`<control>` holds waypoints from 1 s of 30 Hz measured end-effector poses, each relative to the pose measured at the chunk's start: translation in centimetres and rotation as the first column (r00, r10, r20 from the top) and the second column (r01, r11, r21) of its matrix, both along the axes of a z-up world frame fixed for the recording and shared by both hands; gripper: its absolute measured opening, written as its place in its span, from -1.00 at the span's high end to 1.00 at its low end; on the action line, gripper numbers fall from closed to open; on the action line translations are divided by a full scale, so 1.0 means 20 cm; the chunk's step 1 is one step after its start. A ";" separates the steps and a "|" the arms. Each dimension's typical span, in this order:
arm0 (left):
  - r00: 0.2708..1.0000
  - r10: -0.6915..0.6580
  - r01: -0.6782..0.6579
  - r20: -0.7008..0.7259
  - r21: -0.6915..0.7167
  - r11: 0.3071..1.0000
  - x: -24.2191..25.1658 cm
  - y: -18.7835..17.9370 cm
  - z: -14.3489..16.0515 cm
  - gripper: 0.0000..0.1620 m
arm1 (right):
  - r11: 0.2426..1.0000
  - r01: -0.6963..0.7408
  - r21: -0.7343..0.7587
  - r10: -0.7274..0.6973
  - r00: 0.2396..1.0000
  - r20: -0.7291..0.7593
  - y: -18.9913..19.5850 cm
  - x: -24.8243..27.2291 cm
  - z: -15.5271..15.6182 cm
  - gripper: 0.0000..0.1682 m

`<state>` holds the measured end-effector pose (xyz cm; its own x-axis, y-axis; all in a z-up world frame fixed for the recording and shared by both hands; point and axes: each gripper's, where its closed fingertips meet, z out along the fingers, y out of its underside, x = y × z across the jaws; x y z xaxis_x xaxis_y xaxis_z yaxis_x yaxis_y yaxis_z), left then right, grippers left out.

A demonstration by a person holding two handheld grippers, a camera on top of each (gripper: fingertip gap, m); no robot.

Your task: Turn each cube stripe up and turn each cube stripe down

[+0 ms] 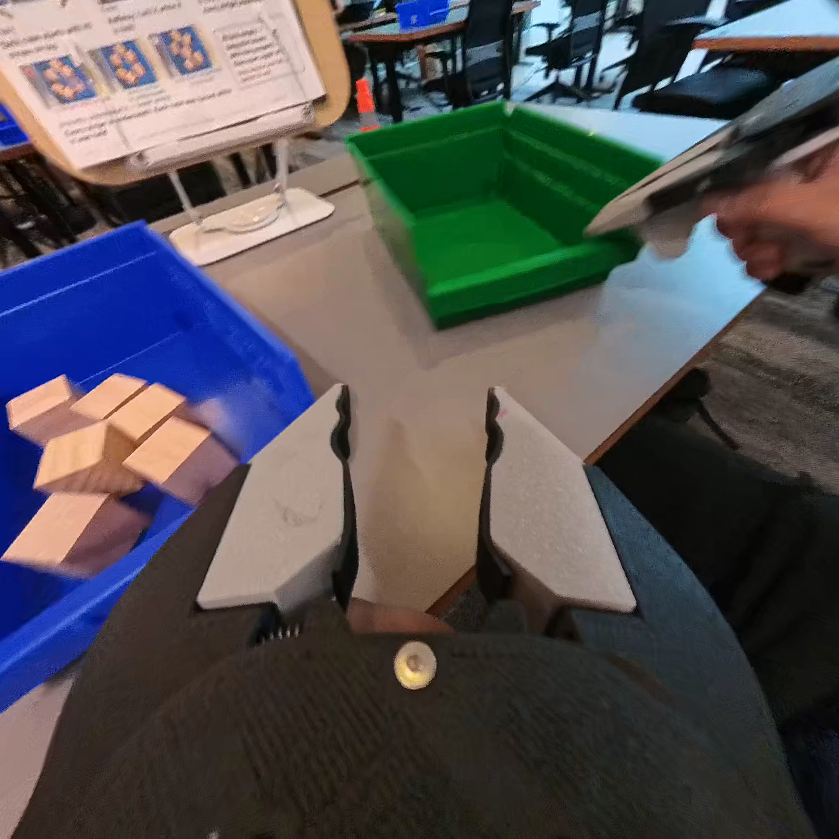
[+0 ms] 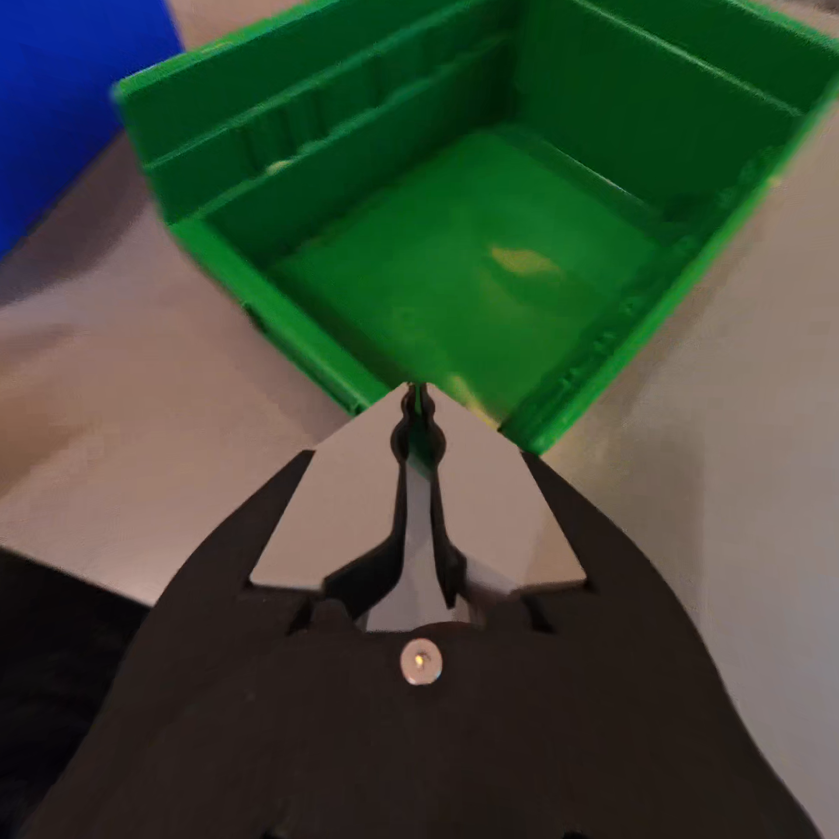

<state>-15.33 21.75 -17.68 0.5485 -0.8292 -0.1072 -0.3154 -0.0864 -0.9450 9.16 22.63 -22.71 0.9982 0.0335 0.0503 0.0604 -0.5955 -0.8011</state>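
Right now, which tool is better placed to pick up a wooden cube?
Left. The left tool is open beside the blue bin holding the cubes; the right tool is shut at the green bin.

The blue bin holds pale, unpainted wooden cubes with light tan faces; no stripe shows on the faces in view. The green bin is a saturated green inside and out, with a yellowish glint on its floor in the right wrist view. The table is a matte grey-beige with a brown edge. The left gripper has light grey fingers lined in black on a black body; the right gripper has the same colours. A white instruction sheet bears blue and orange pictures. An orange cone stands behind.
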 end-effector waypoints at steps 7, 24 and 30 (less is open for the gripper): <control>0.990 0.131 -0.130 -0.044 0.018 0.991 -0.20 0.16 -0.06 0.22 | 0.976 0.215 0.020 -0.211 0.969 -0.125 -0.12 0.54 0.02 0.51; 0.859 0.473 -0.451 -0.195 0.148 0.880 -0.11 0.58 -0.20 0.90 | 0.998 -0.010 0.069 0.001 0.992 0.130 0.12 -0.08 0.00 0.95; 0.835 0.539 -0.536 -0.114 0.053 0.842 -0.38 0.65 -0.22 0.97 | 0.988 0.150 0.042 -0.153 0.985 0.084 0.04 0.27 0.00 0.94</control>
